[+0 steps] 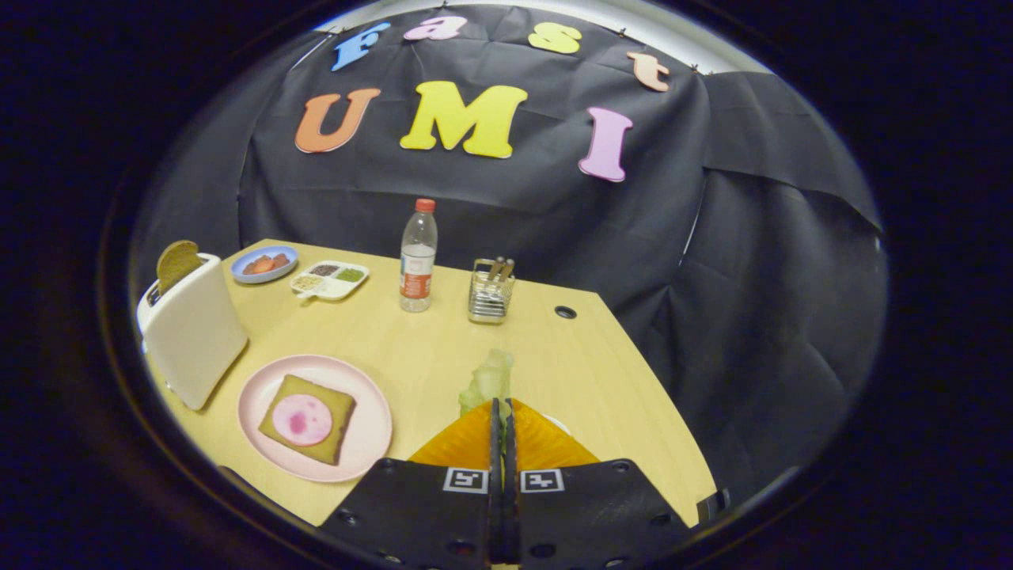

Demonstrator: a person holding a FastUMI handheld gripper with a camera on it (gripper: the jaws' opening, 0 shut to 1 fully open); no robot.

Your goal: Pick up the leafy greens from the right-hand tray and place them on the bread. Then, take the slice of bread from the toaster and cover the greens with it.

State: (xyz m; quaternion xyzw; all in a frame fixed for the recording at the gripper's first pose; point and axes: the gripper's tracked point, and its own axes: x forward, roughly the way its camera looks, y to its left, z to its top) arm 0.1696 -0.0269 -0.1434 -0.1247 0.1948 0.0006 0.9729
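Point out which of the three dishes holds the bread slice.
The pink plate, beside the toaster, left of the jaws shut on the greens. The blue dish and divided tray sit farther back.

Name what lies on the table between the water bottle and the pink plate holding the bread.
Nothing: the gripper view shows bare tabletop between the water bottle and the pink plate.

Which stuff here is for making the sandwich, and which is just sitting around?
For the sandwich:
- leafy greens, pinched between the tool's closed fingers
- bread with a pink slice on it, on the pink plate
- bread slice sticking up from the toaster

Just sitting around:
- water bottle
- wire holder
- divided dish
- blue plate
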